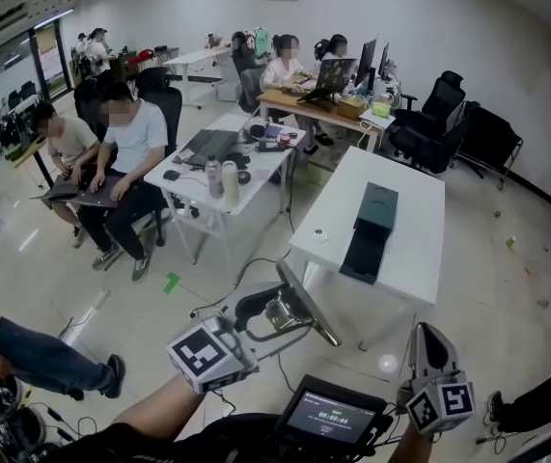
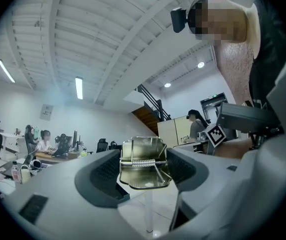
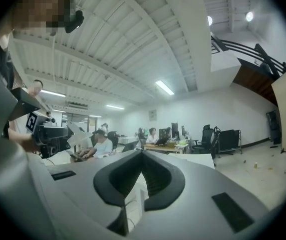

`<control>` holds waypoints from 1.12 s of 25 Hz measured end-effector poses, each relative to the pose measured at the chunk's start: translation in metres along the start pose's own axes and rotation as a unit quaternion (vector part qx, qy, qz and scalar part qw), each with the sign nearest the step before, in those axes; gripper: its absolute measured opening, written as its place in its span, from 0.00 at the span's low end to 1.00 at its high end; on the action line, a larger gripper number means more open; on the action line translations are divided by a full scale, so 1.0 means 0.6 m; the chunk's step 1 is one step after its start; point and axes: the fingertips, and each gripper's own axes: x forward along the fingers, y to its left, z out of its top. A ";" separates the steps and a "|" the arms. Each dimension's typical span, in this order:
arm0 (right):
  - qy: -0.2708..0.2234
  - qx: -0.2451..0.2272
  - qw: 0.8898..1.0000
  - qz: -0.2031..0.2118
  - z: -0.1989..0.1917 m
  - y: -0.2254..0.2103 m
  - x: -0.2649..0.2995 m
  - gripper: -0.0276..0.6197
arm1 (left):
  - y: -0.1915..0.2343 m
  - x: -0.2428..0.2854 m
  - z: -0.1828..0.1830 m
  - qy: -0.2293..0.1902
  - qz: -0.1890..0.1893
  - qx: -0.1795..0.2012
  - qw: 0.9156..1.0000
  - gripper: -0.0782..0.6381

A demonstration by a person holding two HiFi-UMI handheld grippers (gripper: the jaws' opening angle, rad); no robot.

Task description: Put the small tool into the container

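Observation:
A small shiny metal spring tool (image 2: 144,165) sits clamped between the two dark pads of my left gripper (image 2: 144,170), held up in the air. In the head view the same tool (image 1: 283,310) glints in my left gripper (image 1: 299,307), low over the floor and short of the white table (image 1: 415,249). On that table lies the dark green container (image 1: 377,206) with a flat dark part (image 1: 361,250) in front of it. My right gripper (image 1: 426,332) points up at the lower right, its jaws pressed together with nothing between them (image 3: 143,159).
A small round white object (image 1: 319,233) lies near the table's left edge. A second desk (image 1: 219,167) with bottles and a laptop stands to the left, with seated people around it. Office chairs (image 1: 439,123) stand behind. Cables (image 1: 227,292) trail on the floor.

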 end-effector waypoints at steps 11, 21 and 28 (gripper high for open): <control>0.004 0.026 0.999 0.025 -0.016 -0.248 0.091 0.04 | 0.007 0.270 -0.018 0.017 -0.022 0.015 1.000 0.57; 0.016 0.022 1.000 -0.008 -0.022 -0.309 0.296 0.04 | 0.200 0.394 -0.059 0.003 -0.064 -0.003 0.998 0.57; 0.020 0.024 0.998 -0.047 -0.022 -0.306 0.499 0.04 | 0.402 0.460 -0.080 -0.015 -0.118 -0.019 0.993 0.57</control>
